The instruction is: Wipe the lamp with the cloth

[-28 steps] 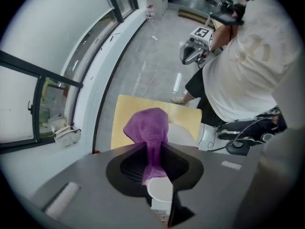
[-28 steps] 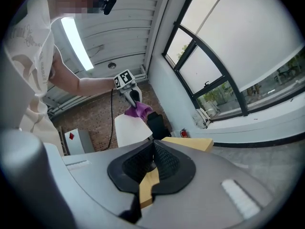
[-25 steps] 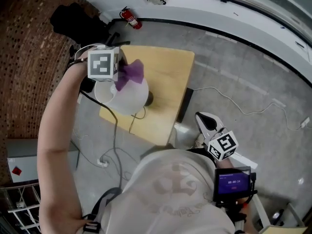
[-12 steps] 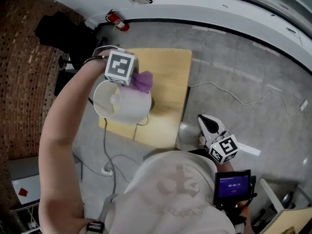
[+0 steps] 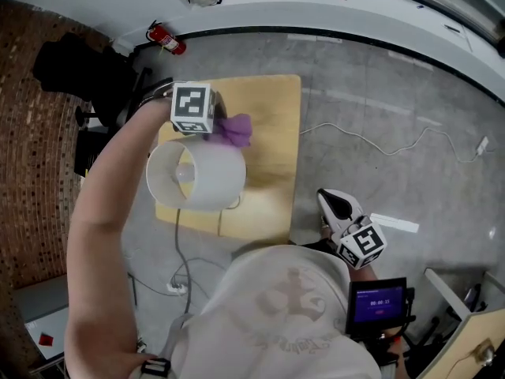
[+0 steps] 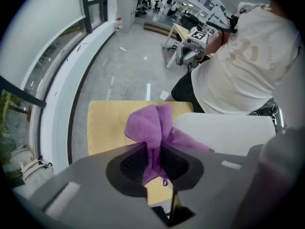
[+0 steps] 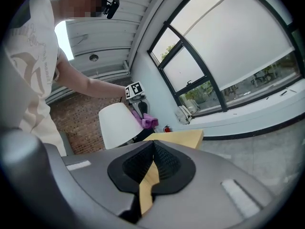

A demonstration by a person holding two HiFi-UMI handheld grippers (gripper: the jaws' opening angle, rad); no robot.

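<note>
The lamp's white shade [image 5: 197,176] stands on a yellow table [image 5: 272,109]. At the shade's far upper side my left gripper [image 5: 223,125] points steeply down, shut on a purple cloth [image 5: 235,129]. In the left gripper view the cloth [image 6: 155,128] is pinched between the jaws of the left gripper [image 6: 159,144], and its loose end lies against the shade [image 6: 228,132]. My right gripper [image 5: 335,204] hangs off the table near the person's body, jaws together and empty. The right gripper view shows the right gripper [image 7: 153,147] aimed toward the shade [image 7: 118,123] and the cloth [image 7: 148,120].
A lamp cord [image 5: 177,243] runs off the table's near edge to the floor. A white cable [image 5: 371,144] lies on the grey floor at the right. A fire extinguisher [image 5: 166,39] and a dark shape [image 5: 71,69] stand by the curved wall.
My left gripper has sunk with the cloth down the shade's far side. The right gripper has shifted only slightly.
</note>
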